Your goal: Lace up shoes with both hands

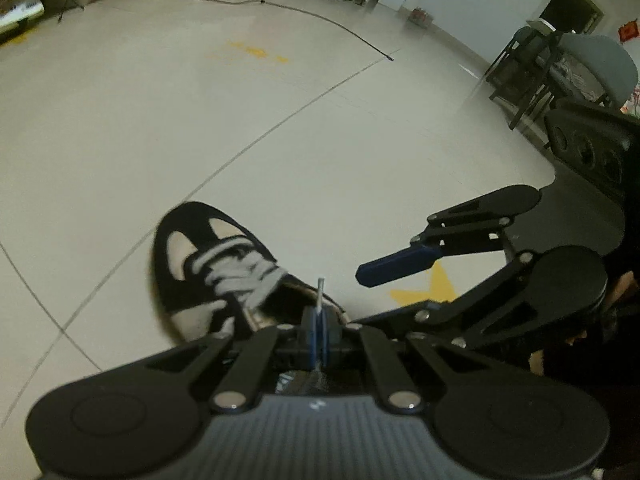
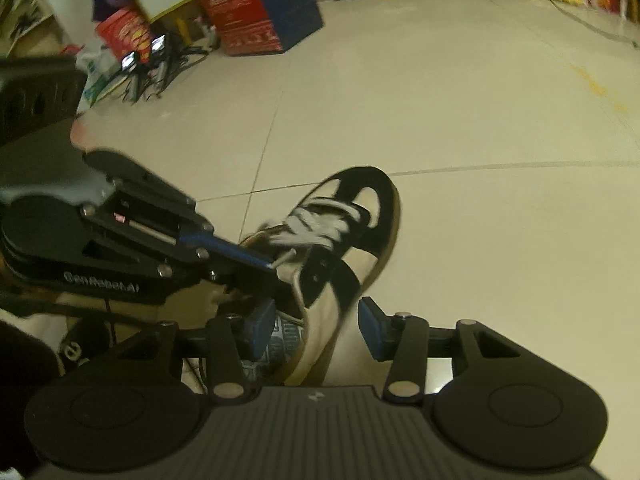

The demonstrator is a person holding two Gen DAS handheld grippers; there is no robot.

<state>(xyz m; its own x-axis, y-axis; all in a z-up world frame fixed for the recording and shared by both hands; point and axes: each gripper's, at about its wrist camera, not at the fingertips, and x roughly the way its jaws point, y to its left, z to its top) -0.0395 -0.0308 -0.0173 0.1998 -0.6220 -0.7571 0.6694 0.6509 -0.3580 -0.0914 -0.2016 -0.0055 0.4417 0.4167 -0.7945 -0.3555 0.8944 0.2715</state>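
Note:
A black and cream sneaker point(image 1: 188, 280) with white laces point(image 1: 236, 272) stands on the tiled floor, toe pointing away. My left gripper point(image 1: 319, 320) is shut on a lace end, whose grey tip point(image 1: 320, 290) sticks up between the pads, just above the shoe's opening. The right wrist view shows the same shoe point(image 2: 360, 248), with my left gripper point(image 2: 269, 265) coming in from the left and pinching the lace end point(image 2: 283, 258) beside the tongue. My right gripper point(image 2: 318, 330) is open, its blue pads point(image 2: 374, 332) standing either side of the shoe's heel, apart from it.
A yellow star sticker point(image 1: 438, 288) marks the floor under my right gripper point(image 1: 357, 298). A thin cable point(image 1: 312, 12) runs across the far floor. Chairs point(image 1: 580, 64) stand at the right. Boxes point(image 2: 256, 20) and tangled cords point(image 2: 160, 68) line the far left wall.

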